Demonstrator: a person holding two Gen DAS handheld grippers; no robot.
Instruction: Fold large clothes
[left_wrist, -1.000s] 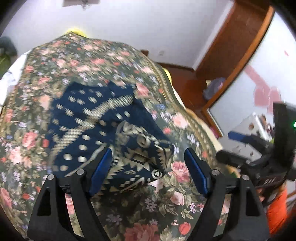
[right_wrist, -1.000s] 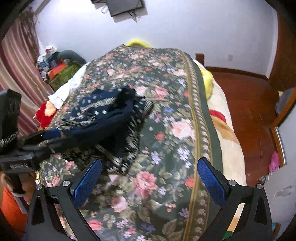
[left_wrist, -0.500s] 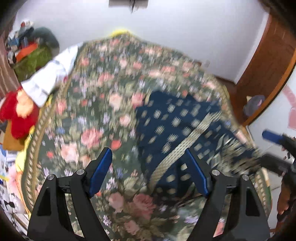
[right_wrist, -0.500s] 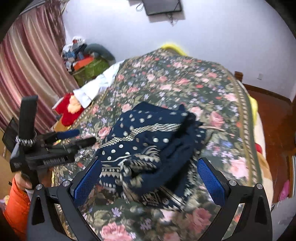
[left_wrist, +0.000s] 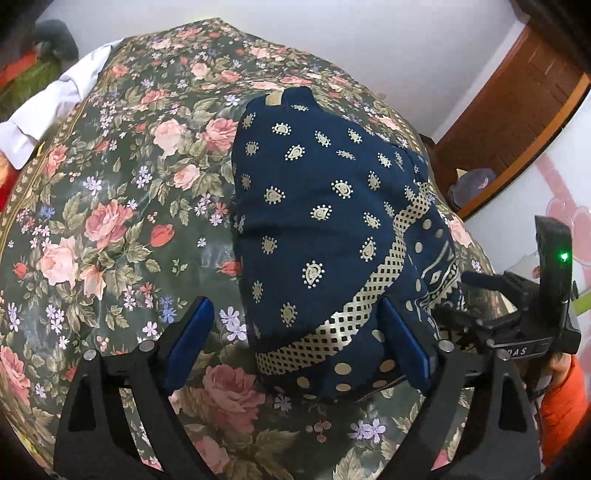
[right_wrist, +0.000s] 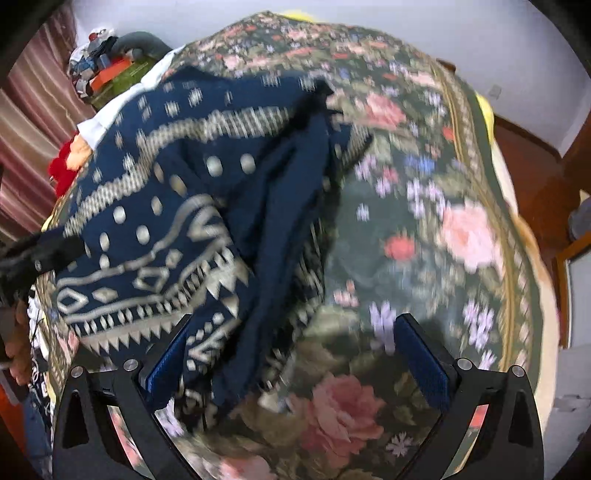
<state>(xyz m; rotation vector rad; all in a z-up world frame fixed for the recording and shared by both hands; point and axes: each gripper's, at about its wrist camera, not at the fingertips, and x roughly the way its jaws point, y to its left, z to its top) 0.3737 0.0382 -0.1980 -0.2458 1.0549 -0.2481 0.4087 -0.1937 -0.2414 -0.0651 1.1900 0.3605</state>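
Note:
A navy garment (left_wrist: 325, 229) with gold paisley dots and a checkered gold band lies folded on the floral bedspread (left_wrist: 110, 221). My left gripper (left_wrist: 295, 343) is open, its jaws straddling the garment's near edge just above it. In the right wrist view the same garment (right_wrist: 177, 221) is bunched and blurred at the left. My right gripper (right_wrist: 295, 358) is open, its left pad (right_wrist: 166, 362) at the cloth's near edge. The right gripper also shows in the left wrist view (left_wrist: 517, 325) beside the garment's right side.
A white cloth (left_wrist: 48, 110) lies at the bed's far left. Piled clothes and boxes (right_wrist: 107, 70) sit by the curtain. A wooden door frame (left_wrist: 517, 110) and floor are to the right of the bed. A yellow pillow edge (right_wrist: 487, 114) shows.
Both grippers have come down closer to the garment. The garment has been turned over into a more compact fold, paisley side up. The right view is blurred by motion.

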